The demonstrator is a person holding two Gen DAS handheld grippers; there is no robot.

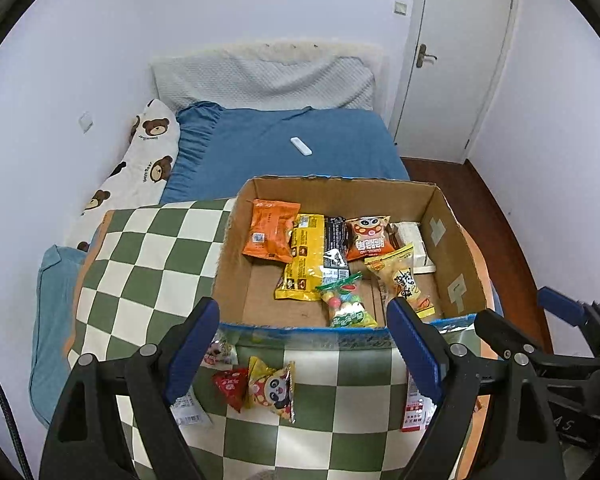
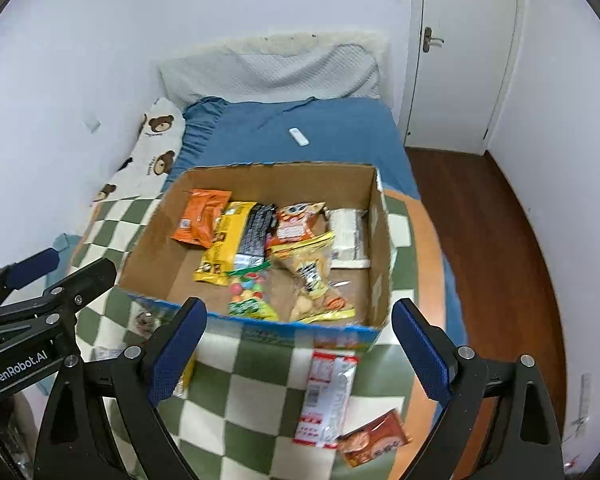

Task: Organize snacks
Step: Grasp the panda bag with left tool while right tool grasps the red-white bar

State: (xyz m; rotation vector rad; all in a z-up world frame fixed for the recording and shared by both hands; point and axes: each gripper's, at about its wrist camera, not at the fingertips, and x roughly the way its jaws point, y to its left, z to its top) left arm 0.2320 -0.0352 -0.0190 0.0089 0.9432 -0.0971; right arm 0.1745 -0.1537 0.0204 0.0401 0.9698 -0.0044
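Left and right wrist views, both looking down over a green-and-white checked cloth (image 1: pixel 148 264) that is covering a surface beside a bed with a blue sheet (image 1: pixel 300 140).

The cardboard box (image 1: pixel 452 240) is sitting open on the far part of the cloth. Inside it, several snack packets are lying loosely against one another: an orange packet (image 1: pixel 270 232) at the far left, a yellow packet (image 1: pixel 302 260) beside it, a black packet (image 1: pixel 335 246) partly over the yellow one, an orange-and-white cartoon packet (image 1: pixel 368 238) further right, a white flat pack (image 1: pixel 414 248) against the right wall, a pale yellow biscuit bag (image 1: pixel 404 280) lying diagonally in front, and a clear bag of coloured sweets (image 1: pixel 346 304) near the box's near wall.

Outside the box, on the near part of the cloth, a small red packet (image 1: pixel 230 386) and a yellow panda packet (image 1: pixel 272 390) are lying touching each other. To the right, a red-and-white wrapper (image 2: pixel 328 396) is lying lengthwise just in front of the box, and a brown-red packet (image 2: pixel 374 442) is lying at its near right end.

The left tongs (image 1: pixel 304 354) are hanging above the near cloth with their blue pads wide apart, gripping nothing. The right tongs (image 2: pixel 300 352) are likewise standing wide apart and empty, above the red-and-white wrapper. Each pair is showing at the edge of the other's view.

A white remote (image 1: pixel 301 146) is lying on the sheet; a bear-print pillow (image 1: pixel 148 152) is lying along the left wall.
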